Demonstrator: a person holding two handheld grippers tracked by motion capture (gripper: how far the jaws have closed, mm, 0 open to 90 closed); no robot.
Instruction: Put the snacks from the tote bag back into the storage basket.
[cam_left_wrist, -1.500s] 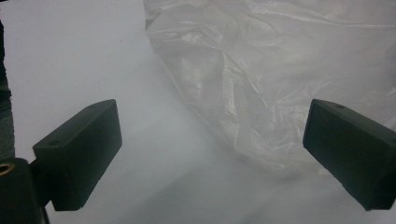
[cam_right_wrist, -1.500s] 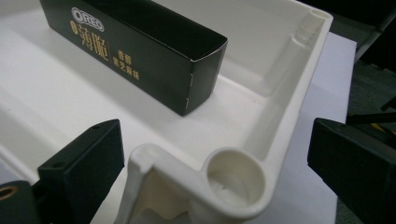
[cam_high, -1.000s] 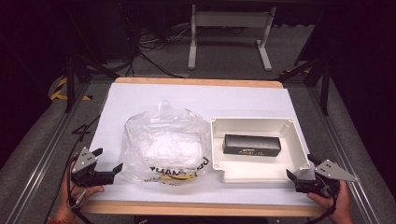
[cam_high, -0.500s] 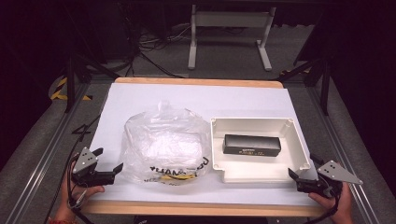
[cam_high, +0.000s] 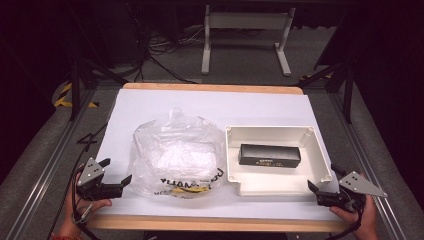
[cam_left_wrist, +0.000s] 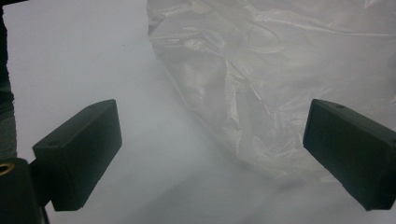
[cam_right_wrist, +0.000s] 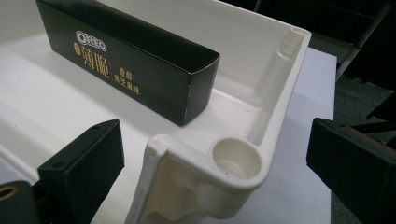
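Note:
A crumpled clear plastic bag (cam_high: 175, 155) with yellow and black print lies on the white table sheet, left of centre. To its right, a white plastic tray (cam_high: 270, 129) holds a black Oreo box (cam_high: 270, 155) lying flat. My left gripper (cam_high: 116, 170) rests at the bag's lower left, open, with nothing between the jaws. In the left gripper view the bag (cam_left_wrist: 280, 84) lies just ahead, reaching in front of the right jaw. My right gripper (cam_high: 324, 177) is open at the tray's near right corner. In the right gripper view that tray corner (cam_right_wrist: 233, 158) sits between the jaws, the Oreo box (cam_right_wrist: 126, 65) beyond.
The white sheet (cam_high: 200, 107) covers a wood-edged table. Bare sheet lies behind the bag and tray. Metal rails run along both sides of the table. A table stand (cam_high: 245, 30) and cables lie on the dark floor beyond the far edge.
My right gripper has drifted slightly to the right near the tray corner. The left gripper, bag, tray and box have stayed put.

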